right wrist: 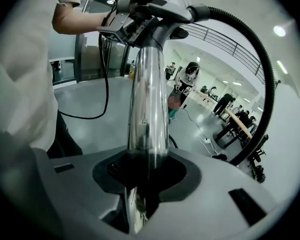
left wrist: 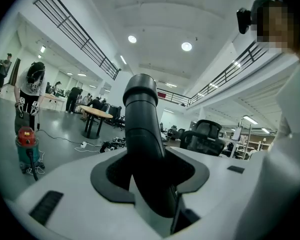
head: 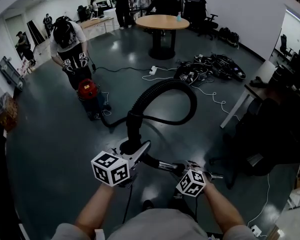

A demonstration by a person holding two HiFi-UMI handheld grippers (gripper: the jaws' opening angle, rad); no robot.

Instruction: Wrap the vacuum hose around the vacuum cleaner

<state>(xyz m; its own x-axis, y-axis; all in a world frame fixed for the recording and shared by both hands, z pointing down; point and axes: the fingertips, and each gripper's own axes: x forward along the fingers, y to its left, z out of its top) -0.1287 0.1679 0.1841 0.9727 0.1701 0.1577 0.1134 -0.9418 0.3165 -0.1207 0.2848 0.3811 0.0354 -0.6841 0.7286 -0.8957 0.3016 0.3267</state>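
In the head view, the left gripper (head: pixel 132 156) is clamped on the stiff black hose cuff (head: pixel 133 126). From there the vacuum hose (head: pixel 165 85) loops up and ahead of it, then falls back along the floor to the red vacuum cleaner (head: pixel 87 90). The cleaner sits well ahead and to that gripper's left, by a standing person (head: pixel 70 39). Just right of the left gripper, the right gripper (head: pixel 182 170) grips the chrome wand (head: pixel 162 165). The floor ahead of both is open, with a cable pile (head: pixel 210 66) ahead-right.

In the left gripper view, the cuff fills the jaws. It looks rigid and smooth, a sound place to hold.

In the right gripper view, the jaws pinch the wand. Polished metal is probably slick there. The ribbed hose arcing beyond looks light and springy, so it will likely uncoil unless guided near the cuff.
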